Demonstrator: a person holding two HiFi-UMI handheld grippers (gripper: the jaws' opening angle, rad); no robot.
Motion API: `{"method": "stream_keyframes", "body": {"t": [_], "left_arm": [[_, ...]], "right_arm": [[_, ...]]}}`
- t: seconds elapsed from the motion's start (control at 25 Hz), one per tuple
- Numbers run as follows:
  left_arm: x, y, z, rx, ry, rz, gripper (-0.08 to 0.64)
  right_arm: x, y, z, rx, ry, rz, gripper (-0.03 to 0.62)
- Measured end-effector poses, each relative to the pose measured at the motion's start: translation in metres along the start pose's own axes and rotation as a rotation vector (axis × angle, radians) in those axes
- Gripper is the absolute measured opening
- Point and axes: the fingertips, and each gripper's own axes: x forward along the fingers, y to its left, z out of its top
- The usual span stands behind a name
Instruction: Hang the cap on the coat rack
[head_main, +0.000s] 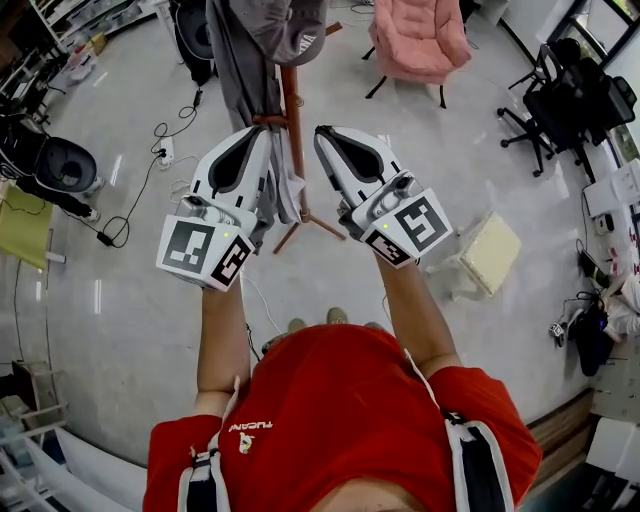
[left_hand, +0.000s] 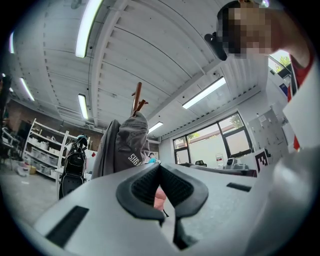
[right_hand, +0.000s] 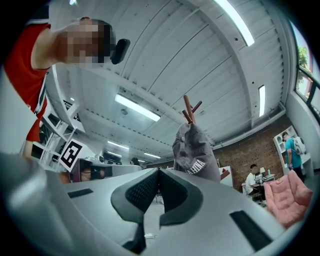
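A grey cap (right_hand: 195, 150) with white lettering hangs over the top pegs of the wooden coat rack (right_hand: 189, 109); the left gripper view shows the cap (left_hand: 132, 144) with a darker grey garment beside it. In the head view the rack's pole (head_main: 291, 110) runs down between my two grippers, with the cap (head_main: 296, 28) above them. My left gripper (head_main: 266, 136) sits just left of the pole and my right gripper (head_main: 324, 136) just right of it. Both are shut with nothing between the jaws, and neither touches the cap.
A pink armchair (head_main: 420, 40) stands behind the rack, a black office chair (head_main: 570, 100) at far right, and a cream stool (head_main: 490, 252) near my right arm. Cables and a power strip (head_main: 165, 152) lie on the floor at left. A golf bag (left_hand: 75, 165) stands by the shelves.
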Motion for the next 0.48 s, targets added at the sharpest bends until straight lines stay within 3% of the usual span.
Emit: {"method": "stream_keyframes", "body": {"t": [0.48], "left_arm": [[0.0054, -0.0023, -0.0004, 0.004, 0.009, -0.007, 0.008]], "right_arm": [[-0.0021, -0.0015, -0.0045, 0.005, 0.027, 0.014, 0.023]]}}
